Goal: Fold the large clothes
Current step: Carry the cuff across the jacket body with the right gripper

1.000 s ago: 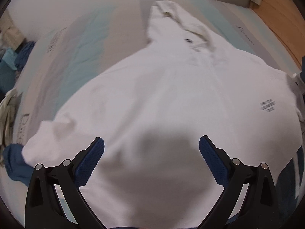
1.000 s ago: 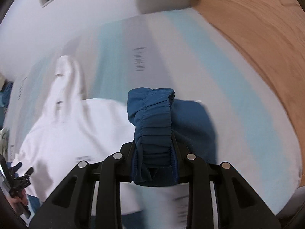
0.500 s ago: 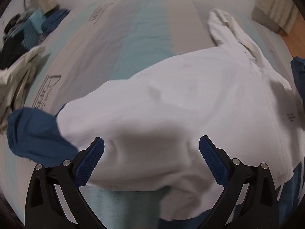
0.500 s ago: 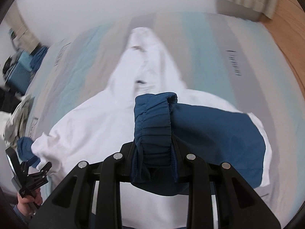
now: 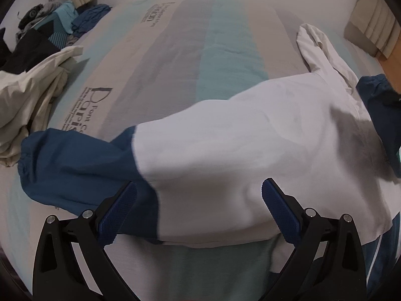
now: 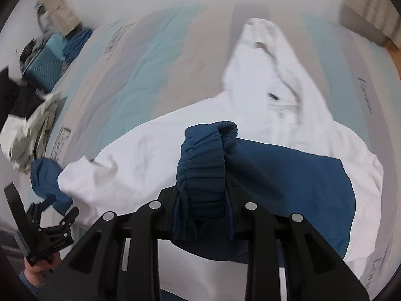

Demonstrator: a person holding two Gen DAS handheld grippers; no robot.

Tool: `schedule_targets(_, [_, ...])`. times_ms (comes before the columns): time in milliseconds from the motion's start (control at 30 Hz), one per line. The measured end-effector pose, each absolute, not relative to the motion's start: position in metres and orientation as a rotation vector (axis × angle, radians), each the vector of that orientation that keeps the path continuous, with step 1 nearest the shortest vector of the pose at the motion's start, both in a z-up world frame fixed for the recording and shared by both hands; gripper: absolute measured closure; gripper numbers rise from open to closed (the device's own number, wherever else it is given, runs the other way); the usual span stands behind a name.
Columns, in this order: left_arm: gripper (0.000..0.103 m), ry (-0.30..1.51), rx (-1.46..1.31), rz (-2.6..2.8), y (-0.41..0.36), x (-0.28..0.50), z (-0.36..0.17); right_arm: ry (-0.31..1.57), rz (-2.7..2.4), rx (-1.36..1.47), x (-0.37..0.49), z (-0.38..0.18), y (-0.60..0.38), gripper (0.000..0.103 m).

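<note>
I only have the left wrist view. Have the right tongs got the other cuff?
Observer: Yes. The right tongs are shut on the blue cuff, and its gathered elastic sticks up between them.
Operator: Where does that sleeve lie?
Observer: The sleeve stretches across the white jacket, on the near side of the hood.
Operator: How do my left tongs look from that side?
Observer: The left tongs stand open right by the far cuff. I cannot tell whether they touch it.
</note>
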State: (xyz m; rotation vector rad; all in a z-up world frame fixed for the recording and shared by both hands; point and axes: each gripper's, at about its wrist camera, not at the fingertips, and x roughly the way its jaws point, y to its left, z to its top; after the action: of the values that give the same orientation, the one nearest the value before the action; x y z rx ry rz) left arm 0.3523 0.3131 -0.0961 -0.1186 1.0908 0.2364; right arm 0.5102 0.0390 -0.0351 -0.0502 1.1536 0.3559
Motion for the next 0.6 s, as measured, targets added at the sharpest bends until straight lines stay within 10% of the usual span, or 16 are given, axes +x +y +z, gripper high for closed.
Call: schedule_targets(600, [0.006, 1.065, -0.195, 0.33, 0.382, 0.344, -0.107, 1.284, 0.374, -0.13, 0.499, -0.106, 0.132, 0.076])
